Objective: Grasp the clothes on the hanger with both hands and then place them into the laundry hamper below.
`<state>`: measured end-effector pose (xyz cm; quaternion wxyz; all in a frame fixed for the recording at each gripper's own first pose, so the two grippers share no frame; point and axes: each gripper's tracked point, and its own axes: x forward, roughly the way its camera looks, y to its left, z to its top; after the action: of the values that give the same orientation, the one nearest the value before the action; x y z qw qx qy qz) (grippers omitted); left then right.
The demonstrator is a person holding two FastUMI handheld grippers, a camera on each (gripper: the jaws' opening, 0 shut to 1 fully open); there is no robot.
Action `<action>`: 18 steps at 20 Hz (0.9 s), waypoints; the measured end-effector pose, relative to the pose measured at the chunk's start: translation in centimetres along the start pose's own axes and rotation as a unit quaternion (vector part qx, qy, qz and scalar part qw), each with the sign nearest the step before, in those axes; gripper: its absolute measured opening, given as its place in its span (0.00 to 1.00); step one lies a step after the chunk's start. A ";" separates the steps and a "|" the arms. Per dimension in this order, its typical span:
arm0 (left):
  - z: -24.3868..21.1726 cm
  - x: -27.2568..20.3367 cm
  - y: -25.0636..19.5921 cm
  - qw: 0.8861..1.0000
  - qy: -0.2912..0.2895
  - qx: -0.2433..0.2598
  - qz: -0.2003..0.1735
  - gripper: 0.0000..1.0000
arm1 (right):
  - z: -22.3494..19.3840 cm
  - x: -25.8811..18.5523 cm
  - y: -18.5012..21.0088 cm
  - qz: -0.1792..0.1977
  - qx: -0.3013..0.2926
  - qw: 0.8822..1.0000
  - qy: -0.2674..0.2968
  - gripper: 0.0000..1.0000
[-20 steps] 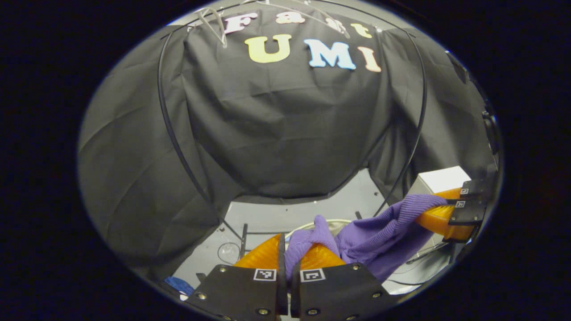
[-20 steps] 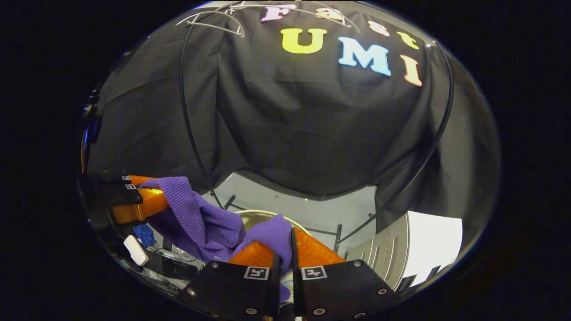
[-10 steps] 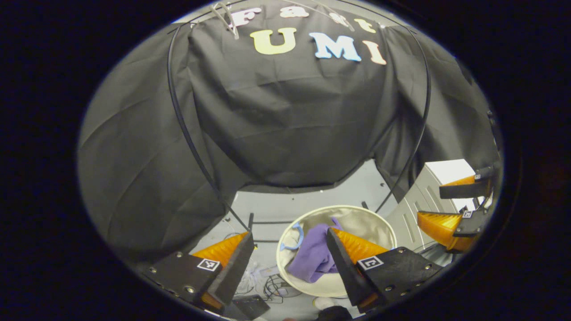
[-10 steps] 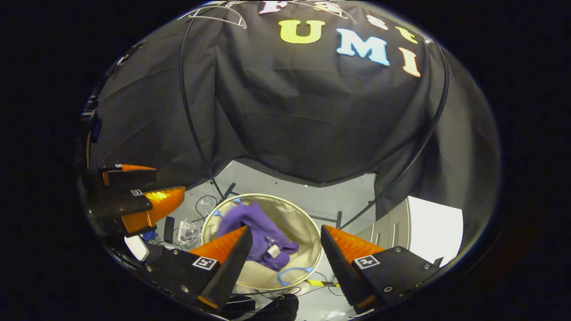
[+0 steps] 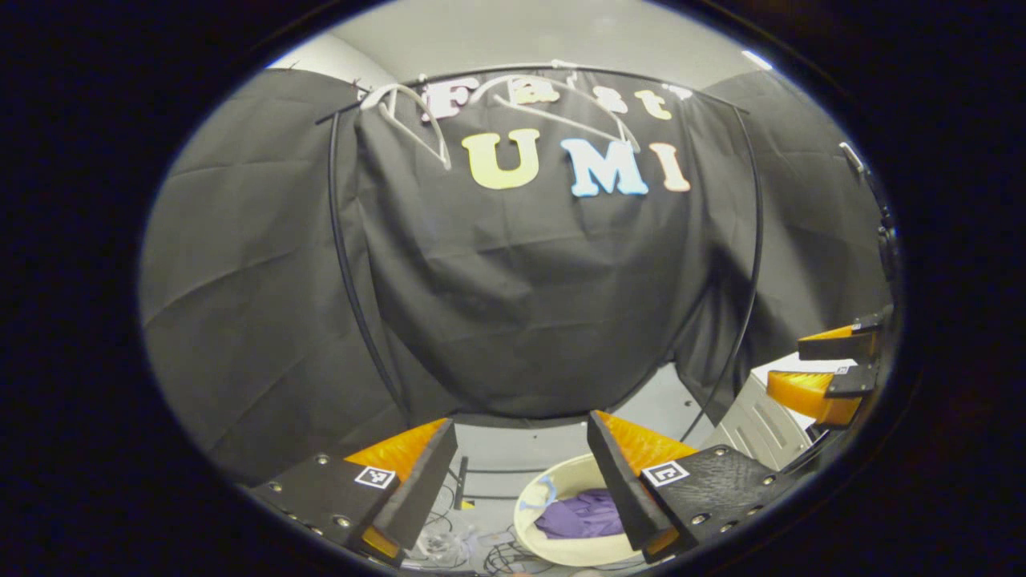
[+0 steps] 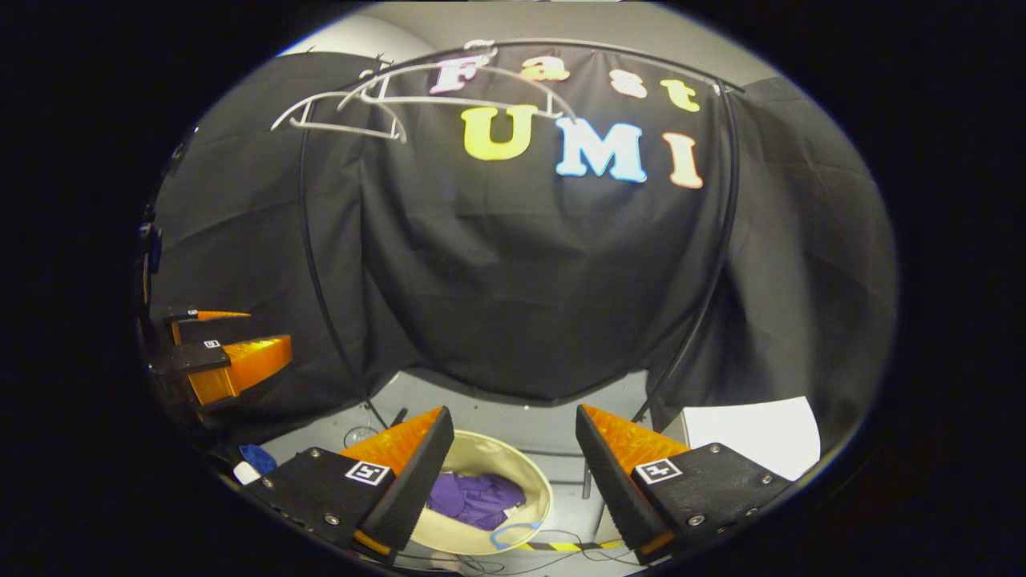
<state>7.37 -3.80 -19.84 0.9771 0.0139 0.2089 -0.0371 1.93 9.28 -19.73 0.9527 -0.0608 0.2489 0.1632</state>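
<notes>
The garment (image 6: pixel 477 498) in the hamper (image 6: pixel 535 484) was purple; the hamper was cream, with what appeared to be a light blue loop (image 6: pixel 508 534) at its rim. The hangers (image 5: pixel 417 120) were white, the floor (image 6: pixel 513 421) grey.

Clothes (image 6: pixel 477 498) in hamper (image 6: pixel 535 481) on floor, hangers (image 6: pixel 377 100) above.

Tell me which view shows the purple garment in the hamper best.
Right gripper view: the purple garment lies open between the finger tips inside the hamper. In the left gripper view, a finger covers part of it.
</notes>
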 end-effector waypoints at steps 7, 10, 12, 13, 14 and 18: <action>11.0 -6.8 1.1 0.995 -0.090 -0.027 0.029 1.00 | 9.6 -6.7 -5.6 -0.022 0.006 0.994 -0.109 0.95; 15.4 -10.0 1.2 0.991 -0.127 -0.023 0.044 1.00 | 13.0 -9.4 -7.5 -0.027 0.013 0.988 -0.151 0.95; 18.2 -11.7 1.3 0.988 -0.146 -0.021 0.051 1.00 | 15.6 -11.5 -8.8 -0.033 0.014 0.984 -0.174 0.95; 19.3 -12.8 1.2 0.986 -0.155 -0.024 0.048 1.00 | 16.0 -12.7 -9.3 -0.034 0.016 0.983 -0.181 0.95; 20.0 -13.9 0.8 0.986 -0.161 -0.025 0.042 1.00 | 16.1 -14.1 -9.6 -0.034 0.019 0.981 -0.191 0.95; 22.1 -17.0 1.1 0.982 -0.178 -0.016 0.056 1.00 | 16.6 -18.0 -12.1 -0.055 0.022 0.972 -0.227 0.94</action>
<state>1.04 -2.52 7.33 0.9993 0.0026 0.0307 0.0189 -1.23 -3.93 4.01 0.9930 -0.0153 0.0259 0.1142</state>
